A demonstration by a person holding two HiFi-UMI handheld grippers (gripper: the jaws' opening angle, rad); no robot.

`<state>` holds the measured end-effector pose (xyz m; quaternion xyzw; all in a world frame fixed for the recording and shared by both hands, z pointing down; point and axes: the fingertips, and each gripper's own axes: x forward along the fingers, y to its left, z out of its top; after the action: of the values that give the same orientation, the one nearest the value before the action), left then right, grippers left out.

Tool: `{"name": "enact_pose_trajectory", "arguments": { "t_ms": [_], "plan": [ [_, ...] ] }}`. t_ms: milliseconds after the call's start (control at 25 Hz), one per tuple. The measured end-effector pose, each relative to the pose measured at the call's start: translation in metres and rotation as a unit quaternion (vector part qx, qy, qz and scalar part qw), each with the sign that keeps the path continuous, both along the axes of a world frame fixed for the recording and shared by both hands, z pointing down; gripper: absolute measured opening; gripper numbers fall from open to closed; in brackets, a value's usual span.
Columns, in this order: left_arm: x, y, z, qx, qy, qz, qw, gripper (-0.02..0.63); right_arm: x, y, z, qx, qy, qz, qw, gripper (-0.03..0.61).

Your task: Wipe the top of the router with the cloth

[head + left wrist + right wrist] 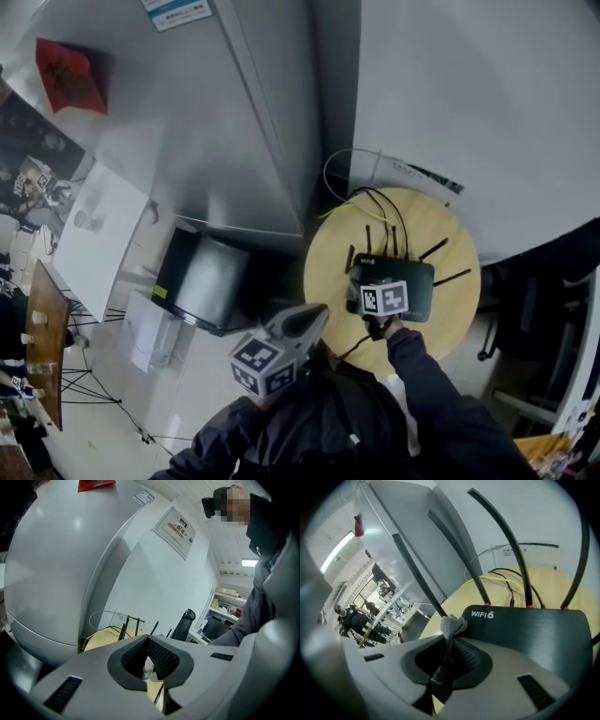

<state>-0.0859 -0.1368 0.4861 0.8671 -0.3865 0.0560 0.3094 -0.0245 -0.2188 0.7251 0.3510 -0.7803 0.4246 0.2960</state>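
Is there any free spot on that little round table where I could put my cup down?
Yes: the bare wood left of the router, out to the table's rim, and a strip at its near right edge. The back is crowded with cables, the right side has antennas, and the right claw holds a cloth at the router's left end.

Your head view is dim and grey, with a soft sheen on the tall grey metal cabinet (234,122). Both gripper views bend strongly toward black rounded corners. A white ceiling strip light (251,563) glows in your left gripper view; faint sheen crosses the black plastic router (534,630).
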Motion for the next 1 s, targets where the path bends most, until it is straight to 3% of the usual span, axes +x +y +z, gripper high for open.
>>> {"name": "enact_pose_trajectory", "arguments": {
  "t_ms": [280,1000],
  "plan": [
    [0.007,0.002,-0.002,0.005,0.006,0.007,0.9999,-0.006,0.042,0.002,0.002,-0.003,0.015,0.011,1.0,0.071],
    [0.048,0.004,-0.005,0.008,0.012,0.048,0.9988,-0.006,0.215,0.017,0.004,-0.005,0.05,0.125,0.991,0.072]
  ]
}}
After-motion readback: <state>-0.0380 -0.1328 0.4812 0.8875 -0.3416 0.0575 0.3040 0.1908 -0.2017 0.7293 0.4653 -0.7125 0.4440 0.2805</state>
